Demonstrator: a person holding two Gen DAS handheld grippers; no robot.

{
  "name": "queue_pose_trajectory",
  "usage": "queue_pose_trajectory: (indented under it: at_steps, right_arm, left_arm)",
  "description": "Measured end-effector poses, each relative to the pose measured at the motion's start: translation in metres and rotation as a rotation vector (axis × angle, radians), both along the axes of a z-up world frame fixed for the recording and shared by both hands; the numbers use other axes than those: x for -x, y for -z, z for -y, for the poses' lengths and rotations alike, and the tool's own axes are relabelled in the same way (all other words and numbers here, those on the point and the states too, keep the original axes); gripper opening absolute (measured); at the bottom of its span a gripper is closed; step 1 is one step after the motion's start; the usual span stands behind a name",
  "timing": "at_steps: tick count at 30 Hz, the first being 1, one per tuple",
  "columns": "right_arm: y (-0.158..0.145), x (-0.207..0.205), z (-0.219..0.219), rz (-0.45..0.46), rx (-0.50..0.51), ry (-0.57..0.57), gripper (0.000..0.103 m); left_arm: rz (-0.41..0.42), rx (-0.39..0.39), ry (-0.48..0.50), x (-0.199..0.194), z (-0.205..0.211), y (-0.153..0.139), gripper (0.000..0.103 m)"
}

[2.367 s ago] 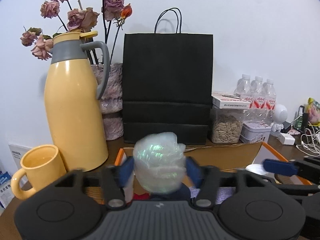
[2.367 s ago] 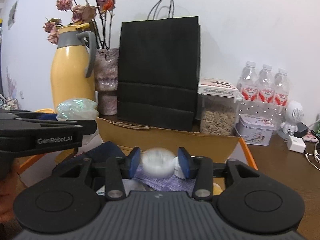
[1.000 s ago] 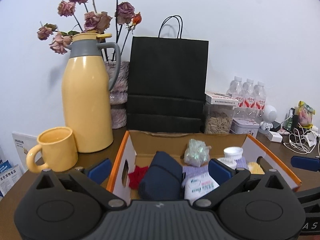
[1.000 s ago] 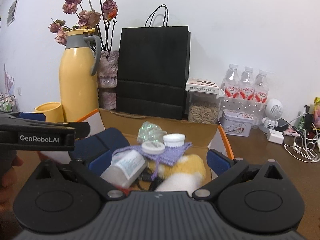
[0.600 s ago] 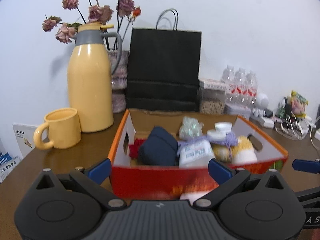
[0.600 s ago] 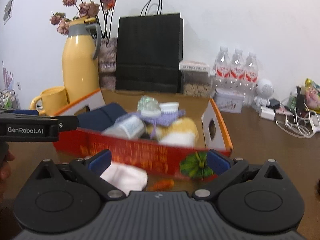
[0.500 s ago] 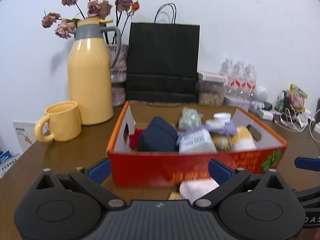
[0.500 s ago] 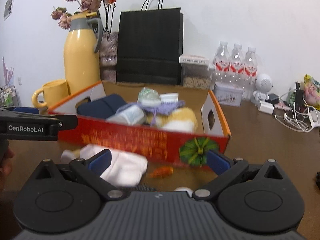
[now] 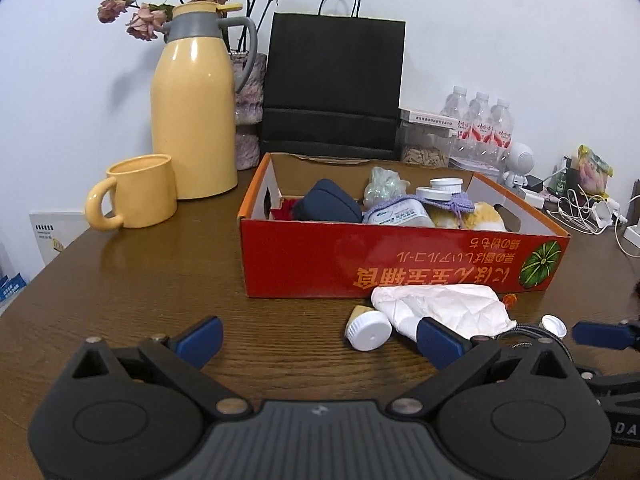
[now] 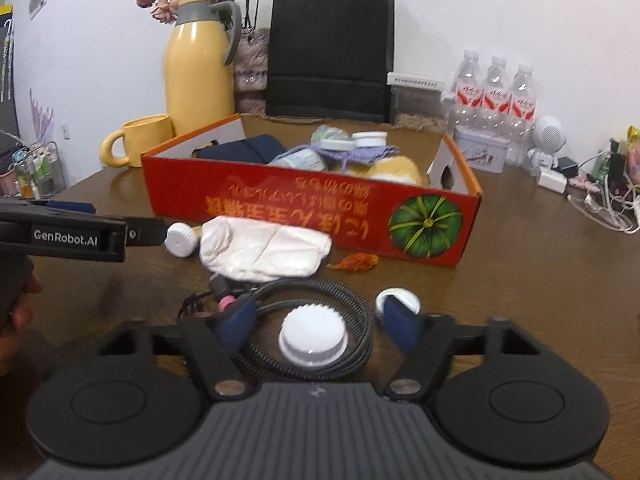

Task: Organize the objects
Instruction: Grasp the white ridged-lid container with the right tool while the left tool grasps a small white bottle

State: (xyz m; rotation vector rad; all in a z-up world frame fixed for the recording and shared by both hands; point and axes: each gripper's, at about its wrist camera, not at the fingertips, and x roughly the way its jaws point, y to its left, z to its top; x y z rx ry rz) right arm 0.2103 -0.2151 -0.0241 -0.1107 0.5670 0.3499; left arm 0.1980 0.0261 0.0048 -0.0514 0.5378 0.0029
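A red cardboard box (image 9: 400,264) (image 10: 280,204) stands on the brown table, filled with a navy pouch (image 9: 328,206), a shiny plastic wad (image 9: 382,188), white jars and a yellow plush. In front of it lie a white crumpled bag (image 9: 440,308) (image 10: 260,250), a white-capped bottle (image 9: 368,330) (image 10: 182,239), a coiled black cable (image 10: 352,320), a white ribbed cap (image 10: 313,340), a small white lid (image 10: 398,298) and an orange scrap (image 10: 356,261). My left gripper (image 9: 320,340) is open and empty, low over the table. My right gripper (image 10: 320,320) is open around the ribbed cap.
A yellow jug (image 9: 192,112), a yellow mug (image 9: 138,190), a vase of dried roses (image 9: 248,112) and a black paper bag (image 9: 332,88) stand behind the box. Water bottles (image 10: 496,92), a seed jar (image 9: 426,140), a tin (image 10: 482,148) and tangled chargers (image 10: 600,200) sit at right.
Both grippers released their objects into the box, opened and drew back and down to the table in front of it. The right gripper now straddles the ribbed cap.
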Motion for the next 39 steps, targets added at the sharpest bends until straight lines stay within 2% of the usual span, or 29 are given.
queue_pose_trajectory:
  at_steps: [4, 10, 15, 24, 28, 34, 39]
  right_arm:
    - [0.003, -0.003, -0.003, -0.019, 0.003, -0.012, 0.05]
    - [0.011, -0.009, -0.007, -0.051, 0.025, -0.013, 0.039]
    - [0.009, -0.006, -0.003, -0.03, -0.01, -0.011, 0.039]
    - [-0.004, 0.008, 0.02, 0.134, -0.126, 0.107, 0.039]
    - [-0.005, 0.006, 0.026, 0.132, -0.139, 0.144, 0.039]
    - [-0.004, 0.008, 0.027, 0.134, -0.139, 0.142, 0.039]
    - [-0.003, 0.007, 0.026, 0.128, -0.141, 0.135, 0.039]
  left_arm:
    - [-0.004, 0.002, 0.008, 0.003, 0.0, 0.002, 0.103]
    - [-0.009, 0.001, 0.009, 0.003, 0.002, 0.004, 0.103]
    - [-0.02, 0.004, 0.008, 0.001, 0.001, 0.006, 0.103]
    - [-0.058, -0.029, -0.004, -0.008, 0.007, 0.011, 0.103]
    - [-0.064, -0.049, -0.025, -0.016, 0.013, 0.011, 0.103]
    - [-0.074, -0.081, -0.081, -0.032, 0.025, 0.012, 0.102]
    - [-0.068, -0.055, -0.105, -0.035, 0.027, 0.012, 0.092]
